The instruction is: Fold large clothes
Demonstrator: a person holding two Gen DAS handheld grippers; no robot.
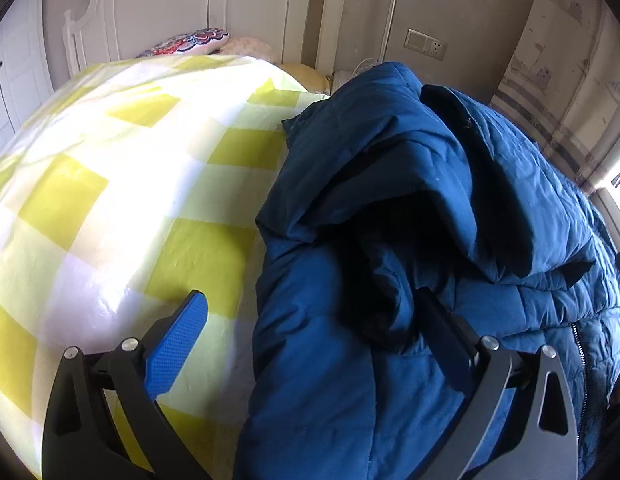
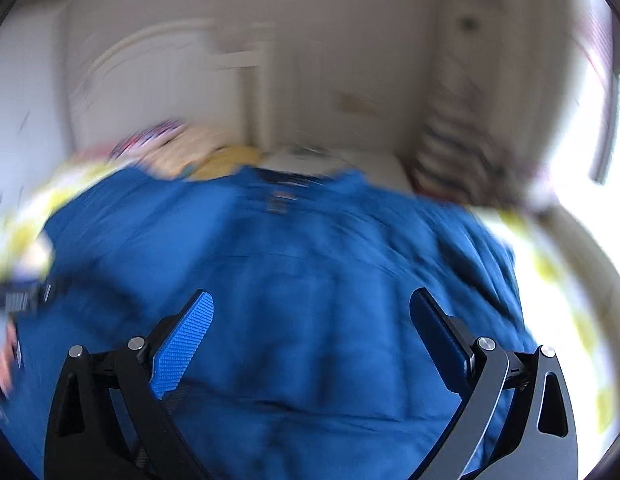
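— Blue quilted fabric fills most of both views. Where does the jacket sit against the left gripper?

— It lies on the bed, on the yellow-and-white checked cover, heaped toward the right of the left wrist view. The left gripper's jaws stand wide apart. Its left finger hangs over the bare cover, and its right finger is over the jacket; the jacket's near edge runs between them. Neither pad looks pressed on cloth.

— And the right gripper?

— Jaws apart too, with nothing clamped. The jacket spreads under and ahead of both fingers.

— What can't you make out?

— The right wrist view is smeared by motion, so seams and the jacket's edges are soft there. At its left edge is a dark shape with something pinkish below; I cannot tell what that is. In the left wrist view the jacket's lower part runs out of frame, and a deep fold at its middle is black with shadow.

— How does the jacket look?

— Puffy, stitched in bands, folded over itself in thick layers, with a zipper showing at the right. A white headboard and patterned pillow stand beyond.
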